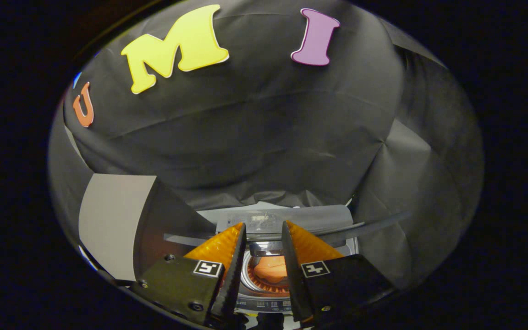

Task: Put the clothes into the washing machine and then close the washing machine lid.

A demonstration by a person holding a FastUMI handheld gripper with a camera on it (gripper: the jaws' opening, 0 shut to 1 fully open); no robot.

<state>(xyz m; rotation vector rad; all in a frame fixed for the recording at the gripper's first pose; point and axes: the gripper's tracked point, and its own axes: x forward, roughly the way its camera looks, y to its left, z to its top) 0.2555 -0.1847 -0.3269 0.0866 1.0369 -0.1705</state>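
My gripper [264, 224] hangs above a small top-loading washing machine [300, 215] and looks down into it. Its fingers are open, with a gap and nothing held between them. Through that gap I see the round drum opening [251, 275] with an orange garment [271, 268] lying inside. The machine's lid [167, 220], a dark pane, stands raised to the left of the opening, beyond the left finger. The machine's pale back panel lies just beyond the fingertips. The fingers hide the sides of the drum.
A light grey panel [112, 220] stands upright to the left of the raised lid. Black cloth walls [264, 137] close in behind and to the right of the machine. A dark curved strip [365, 224] runs off to the right of the machine's top.
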